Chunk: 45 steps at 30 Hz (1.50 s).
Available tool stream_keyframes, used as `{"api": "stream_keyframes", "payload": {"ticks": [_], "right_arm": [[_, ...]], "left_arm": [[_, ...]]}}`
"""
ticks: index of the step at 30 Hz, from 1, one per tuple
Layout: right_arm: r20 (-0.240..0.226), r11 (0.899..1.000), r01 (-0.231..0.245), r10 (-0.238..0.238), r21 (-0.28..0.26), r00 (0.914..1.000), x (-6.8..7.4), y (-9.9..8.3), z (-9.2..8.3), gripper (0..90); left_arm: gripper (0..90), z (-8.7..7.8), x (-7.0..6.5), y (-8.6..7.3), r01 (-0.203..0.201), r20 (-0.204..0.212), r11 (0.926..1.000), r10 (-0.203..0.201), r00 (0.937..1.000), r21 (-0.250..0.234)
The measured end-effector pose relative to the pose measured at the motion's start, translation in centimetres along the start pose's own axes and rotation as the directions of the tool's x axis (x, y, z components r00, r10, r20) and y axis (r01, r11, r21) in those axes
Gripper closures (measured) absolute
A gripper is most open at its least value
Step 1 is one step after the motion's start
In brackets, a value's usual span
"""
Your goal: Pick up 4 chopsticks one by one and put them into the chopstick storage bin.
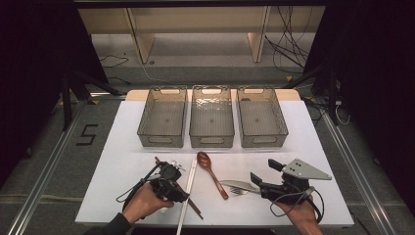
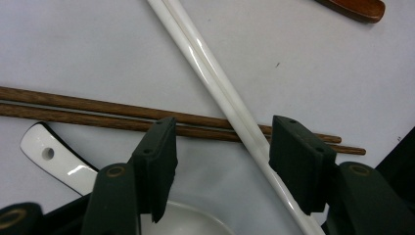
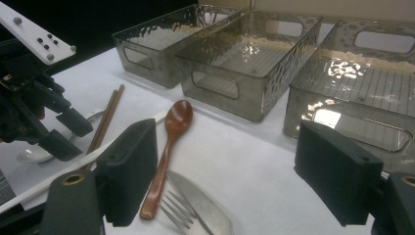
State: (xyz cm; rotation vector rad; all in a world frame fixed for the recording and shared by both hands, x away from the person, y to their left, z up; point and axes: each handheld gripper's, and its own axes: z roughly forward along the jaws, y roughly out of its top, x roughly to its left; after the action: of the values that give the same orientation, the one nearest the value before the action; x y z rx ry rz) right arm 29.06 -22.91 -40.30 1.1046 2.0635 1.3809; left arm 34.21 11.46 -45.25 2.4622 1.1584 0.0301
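Left gripper low over the table's near edge, jaws apart, straddling 2 white chopsticks that cross 2 wooden chopsticks; pads not pressing. Right gripper near the front right corner, jaws wide apart, holding nothing.

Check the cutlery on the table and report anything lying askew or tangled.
The white chopsticks lie slantwise across the brown wooden chopsticks, crossing between the left gripper's open jaws. The knife overlaps the fork near the wooden spoon.
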Motion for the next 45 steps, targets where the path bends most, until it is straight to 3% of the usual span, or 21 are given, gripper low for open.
{"api": "stream_keyframes", "payload": {"ticks": [16,45], "right_arm": [[-0.003,1.0,0.003,-0.003,0.003,1.0,0.04,0.01,0.01,25.1],[0.0,1.0,-0.001,0.001,0.008,1.0,-0.06,-0.01,0.0,25.6]], "left_arm": [[51.3,0.69,-0.22,0.21,-0.014,-0.004,0.9998,0.014,0.9999,0.016],[68.9,0.98,-0.71,-0.32,-0.083,0.0,0.9892,0.083,0.9965,0.121]]}}
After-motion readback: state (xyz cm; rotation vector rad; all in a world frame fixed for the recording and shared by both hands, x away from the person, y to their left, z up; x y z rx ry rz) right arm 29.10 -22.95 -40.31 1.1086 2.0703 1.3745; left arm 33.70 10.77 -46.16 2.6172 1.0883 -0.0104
